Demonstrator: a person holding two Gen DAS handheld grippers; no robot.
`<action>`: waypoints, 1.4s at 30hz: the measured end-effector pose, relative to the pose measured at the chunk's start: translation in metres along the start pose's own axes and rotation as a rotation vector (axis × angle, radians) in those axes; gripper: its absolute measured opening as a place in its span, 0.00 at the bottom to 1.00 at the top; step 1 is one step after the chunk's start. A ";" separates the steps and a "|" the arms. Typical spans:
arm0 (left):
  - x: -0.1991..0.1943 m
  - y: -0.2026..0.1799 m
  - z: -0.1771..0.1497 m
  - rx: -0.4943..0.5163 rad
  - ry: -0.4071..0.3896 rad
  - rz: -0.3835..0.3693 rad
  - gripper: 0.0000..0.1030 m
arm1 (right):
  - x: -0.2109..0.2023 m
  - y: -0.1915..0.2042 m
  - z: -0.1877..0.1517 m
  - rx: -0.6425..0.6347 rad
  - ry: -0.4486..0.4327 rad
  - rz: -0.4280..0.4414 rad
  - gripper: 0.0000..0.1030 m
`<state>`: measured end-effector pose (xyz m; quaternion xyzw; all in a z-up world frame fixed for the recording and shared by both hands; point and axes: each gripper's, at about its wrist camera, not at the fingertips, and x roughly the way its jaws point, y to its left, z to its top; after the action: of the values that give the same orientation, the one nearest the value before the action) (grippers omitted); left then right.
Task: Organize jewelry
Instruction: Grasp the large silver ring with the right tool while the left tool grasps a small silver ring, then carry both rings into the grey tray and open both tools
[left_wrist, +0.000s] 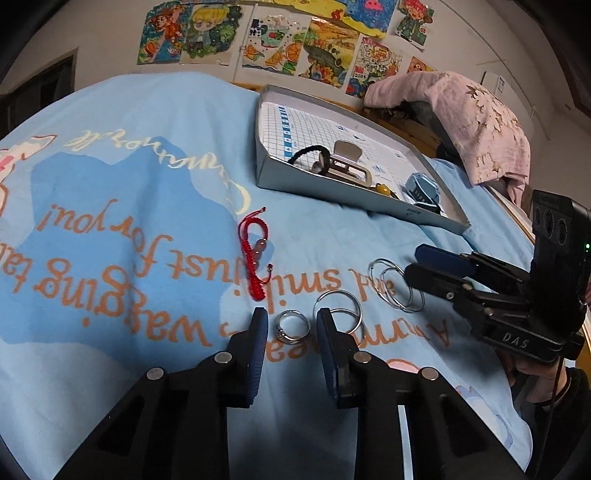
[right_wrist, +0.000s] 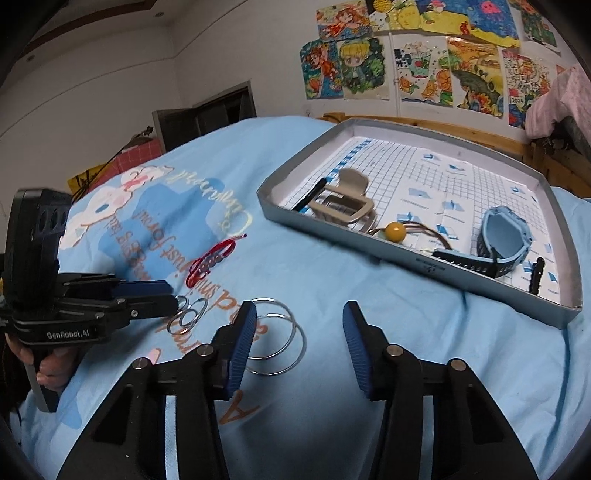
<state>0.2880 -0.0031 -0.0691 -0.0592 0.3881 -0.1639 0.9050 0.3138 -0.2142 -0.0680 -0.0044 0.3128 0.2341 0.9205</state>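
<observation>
A small silver ring (left_wrist: 285, 334) lies on the blue blanket (left_wrist: 129, 229) between the fingers of my left gripper (left_wrist: 291, 317). The pads stand just clear of it, so the gripper is open. A pair of silver hoops (left_wrist: 338, 292) rests by its right finger. A red cord bracelet (left_wrist: 255, 254) lies beyond the ring. My right gripper (right_wrist: 300, 310) is open over the blanket, with two larger silver hoops (right_wrist: 294, 330) partly under its left finger. From the left wrist view the right gripper (left_wrist: 424, 264) hovers at those hoops (left_wrist: 384, 280).
A grey tray (right_wrist: 332, 229) lined with grid paper sits at the far right. It holds a beige hair clip (right_wrist: 341, 206), a yellow bead on a cord (right_wrist: 395, 232) and a blue watch (right_wrist: 506, 240). A pink cloth (left_wrist: 472, 122) covers something behind the tray.
</observation>
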 end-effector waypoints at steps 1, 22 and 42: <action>0.001 0.000 0.000 0.002 0.006 0.006 0.23 | 0.002 0.001 -0.001 -0.005 0.008 0.001 0.37; 0.006 0.001 -0.006 -0.013 0.051 0.044 0.18 | 0.022 0.017 -0.009 -0.052 0.106 -0.009 0.36; -0.012 0.007 -0.007 -0.056 -0.055 -0.040 0.06 | 0.008 0.016 -0.011 -0.022 0.038 -0.020 0.03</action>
<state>0.2765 0.0081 -0.0675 -0.0967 0.3663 -0.1695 0.9098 0.3063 -0.1981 -0.0791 -0.0220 0.3275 0.2283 0.9166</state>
